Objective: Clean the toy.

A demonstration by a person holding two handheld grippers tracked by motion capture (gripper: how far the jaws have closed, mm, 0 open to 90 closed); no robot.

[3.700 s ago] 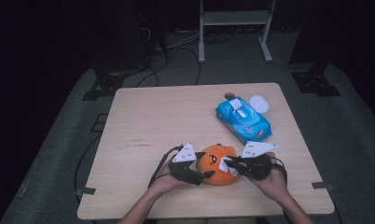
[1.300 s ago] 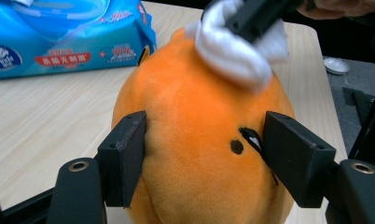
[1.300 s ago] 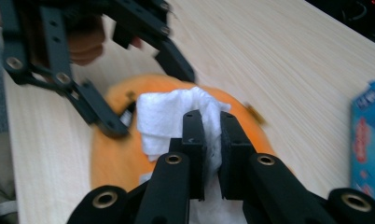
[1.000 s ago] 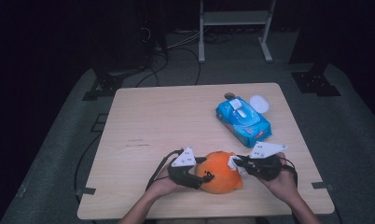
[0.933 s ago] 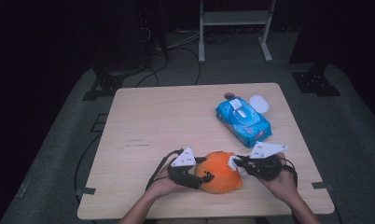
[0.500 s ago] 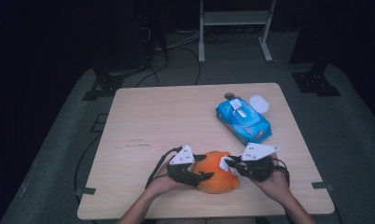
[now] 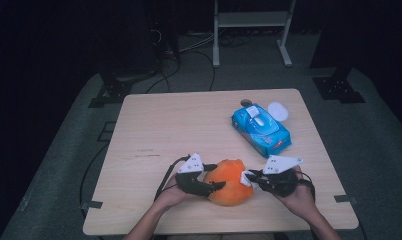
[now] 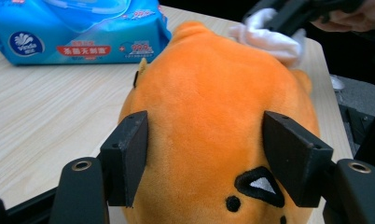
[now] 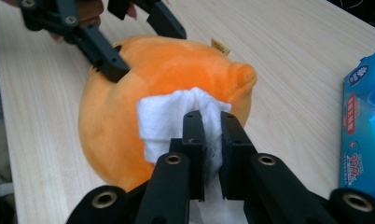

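1. At seven o'clock on the pale wooden surface [image 7: 154, 125], the left claw [image 7: 212, 184] straddles the round orange plush toy [image 7: 230, 181], its jaws pressed into the toy's flanks, steadying it.
2. At five o'clock, the right claw [image 9: 212, 120] is clamped on a folded white wipe [image 9: 169, 119]; since a second ago it has slid inward onto the toy, so wiping seems underway.
3. The blue wipes pack [image 7: 261, 129] lies at two o'clock, well apart.
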